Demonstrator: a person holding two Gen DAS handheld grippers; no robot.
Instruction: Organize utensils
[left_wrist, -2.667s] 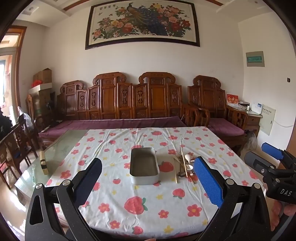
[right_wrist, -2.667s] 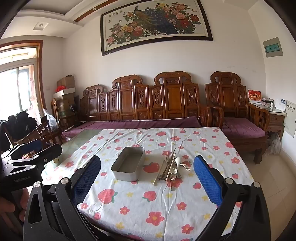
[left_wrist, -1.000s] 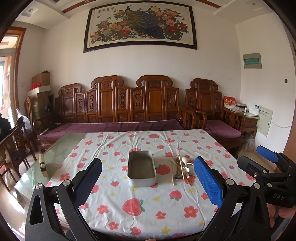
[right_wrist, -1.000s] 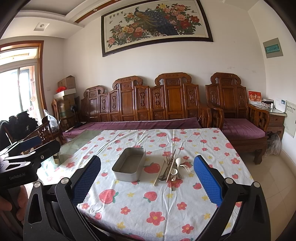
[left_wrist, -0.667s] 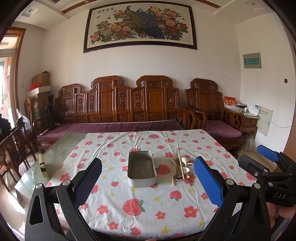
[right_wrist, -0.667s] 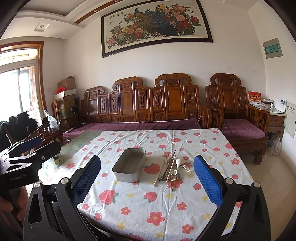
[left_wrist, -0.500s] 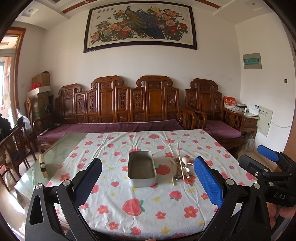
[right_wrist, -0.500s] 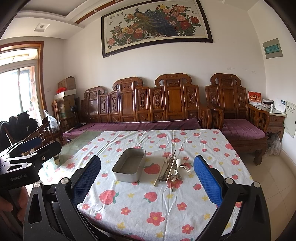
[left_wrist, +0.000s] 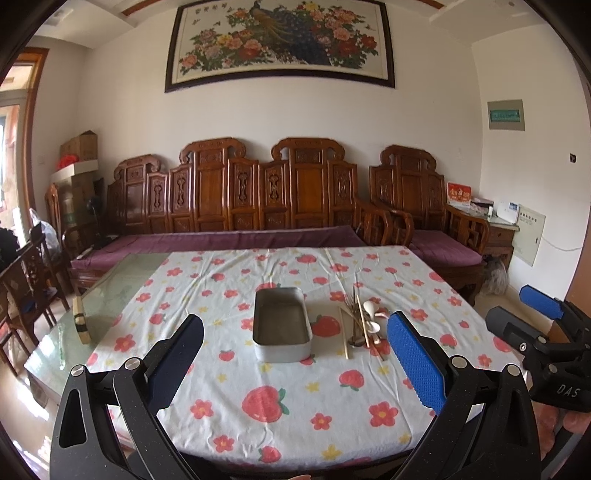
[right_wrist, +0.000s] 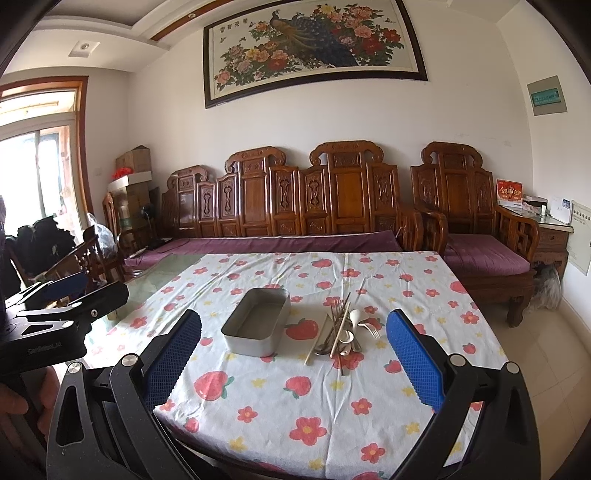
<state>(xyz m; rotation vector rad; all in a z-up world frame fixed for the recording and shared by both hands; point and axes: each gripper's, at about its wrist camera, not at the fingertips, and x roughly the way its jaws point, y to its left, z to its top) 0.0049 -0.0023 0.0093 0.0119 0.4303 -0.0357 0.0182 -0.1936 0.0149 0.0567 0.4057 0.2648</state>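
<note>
An empty grey metal tin (left_wrist: 282, 324) (right_wrist: 257, 326) sits mid-table on a flowered tablecloth (left_wrist: 280, 402) (right_wrist: 295, 398). Right of it lies a pile of utensils (left_wrist: 364, 325) (right_wrist: 343, 332): chopsticks, forks, white spoons and a metal spoon. My left gripper (left_wrist: 295, 358) is open and empty, held well back above the table's near edge. My right gripper (right_wrist: 293, 354) is open and empty too, equally far back. Each gripper shows at the edge of the other's view, the right one in the left wrist view (left_wrist: 543, 332) and the left one in the right wrist view (right_wrist: 55, 306).
A small brush (left_wrist: 80, 319) lies on the bare glass tabletop (left_wrist: 92, 306) left of the cloth. A carved wooden sofa (left_wrist: 258, 206) stands behind the table, with wooden chairs (left_wrist: 26, 288) to the left and a side cabinet (left_wrist: 498, 229) at right.
Both grippers have stayed open and almost still. The left view has drifted very slightly; nothing on the table has moved.
</note>
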